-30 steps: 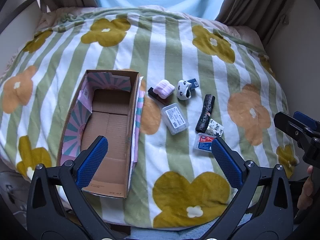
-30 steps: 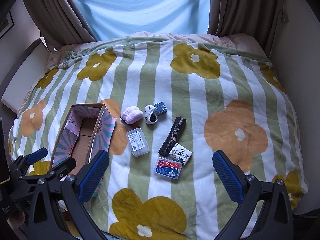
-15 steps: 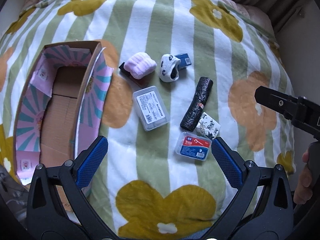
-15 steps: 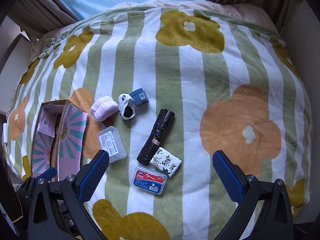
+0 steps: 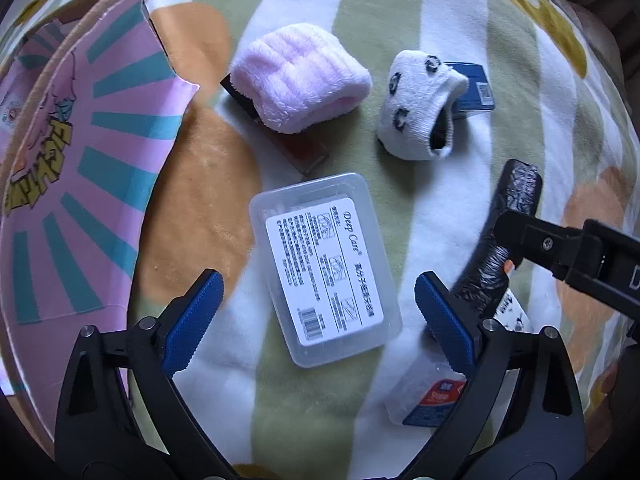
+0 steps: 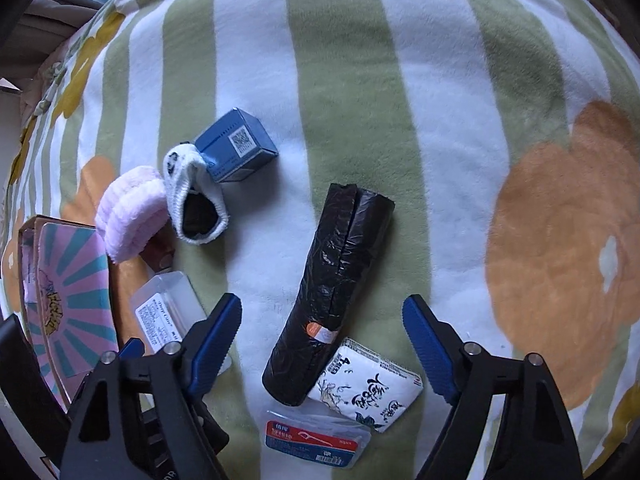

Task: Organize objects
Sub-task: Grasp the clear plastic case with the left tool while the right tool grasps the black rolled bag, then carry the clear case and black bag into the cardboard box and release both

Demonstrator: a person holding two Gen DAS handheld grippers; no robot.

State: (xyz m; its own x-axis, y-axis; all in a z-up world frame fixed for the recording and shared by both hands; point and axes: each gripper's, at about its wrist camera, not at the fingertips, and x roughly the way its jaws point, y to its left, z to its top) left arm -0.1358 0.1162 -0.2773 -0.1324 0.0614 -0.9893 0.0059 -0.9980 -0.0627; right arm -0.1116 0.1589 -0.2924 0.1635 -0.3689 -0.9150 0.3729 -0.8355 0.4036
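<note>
Grippers are now hanging much nearer the blanket (image 6: 352,80) than a second ago, so we are reaching, jaws apart and empty, the left gripper (image 5: 316,314) for the clear case (image 5: 324,264) beside the cardboard box (image 5: 80,168), the right gripper (image 6: 322,334) for the black roll (image 6: 332,288).

Carton (image 5: 72,184) at the bed's (image 6: 344,80) left, clear case (image 5: 324,268) just right of it, towel roll (image 5: 300,80) and sock (image 5: 420,108) behind, bag roll (image 6: 332,288) farther right, tissue pack (image 6: 368,392) touching its near end.

Fleecy blanket (image 6: 352,80), glossy black plastic roll (image 6: 336,280)
</note>
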